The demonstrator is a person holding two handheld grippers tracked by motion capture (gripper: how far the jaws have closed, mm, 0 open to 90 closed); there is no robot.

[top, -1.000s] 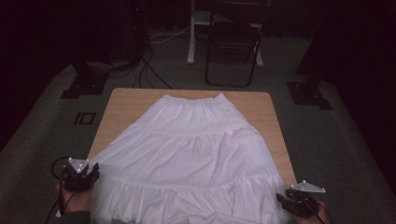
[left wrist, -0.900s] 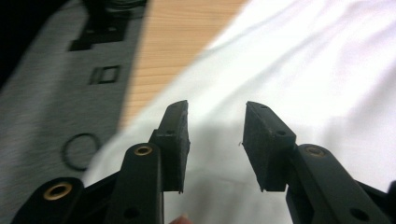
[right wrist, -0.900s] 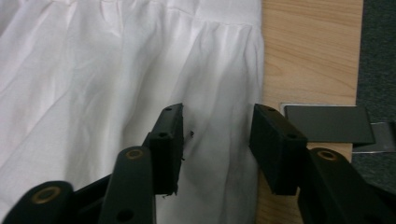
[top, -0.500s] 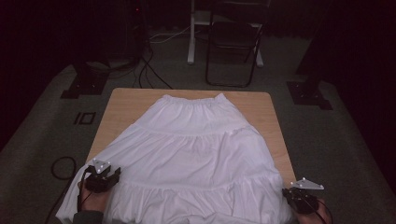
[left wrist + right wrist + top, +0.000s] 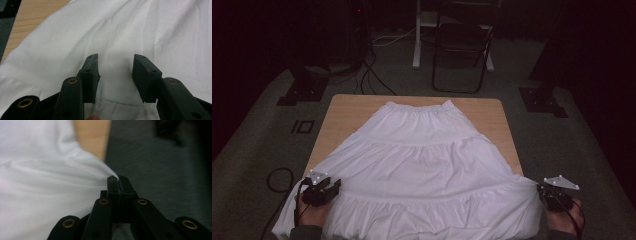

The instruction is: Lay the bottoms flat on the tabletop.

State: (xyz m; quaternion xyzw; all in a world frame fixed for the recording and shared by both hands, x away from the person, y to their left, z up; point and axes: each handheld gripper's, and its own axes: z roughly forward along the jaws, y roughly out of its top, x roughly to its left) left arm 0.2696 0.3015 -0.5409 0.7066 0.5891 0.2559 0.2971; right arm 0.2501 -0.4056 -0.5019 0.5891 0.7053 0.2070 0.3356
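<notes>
White skirt (image 5: 422, 165) spread over the table (image 5: 347, 112); left gripper (image 5: 115, 71) hovers above it gaping wide, holding nothing, right gripper (image 5: 118, 185) pinches its edge.

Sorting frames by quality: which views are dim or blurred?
High view: dark room, the white skirt alone bright. Left gripper view: evenly lit, skirt sharp, the near left tool soft. Right gripper view: floor and table corner blurred, skirt washed out.

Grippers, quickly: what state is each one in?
Left gripper: open, above the white skirt.
Right gripper: shut on the skirt's edge.
</notes>
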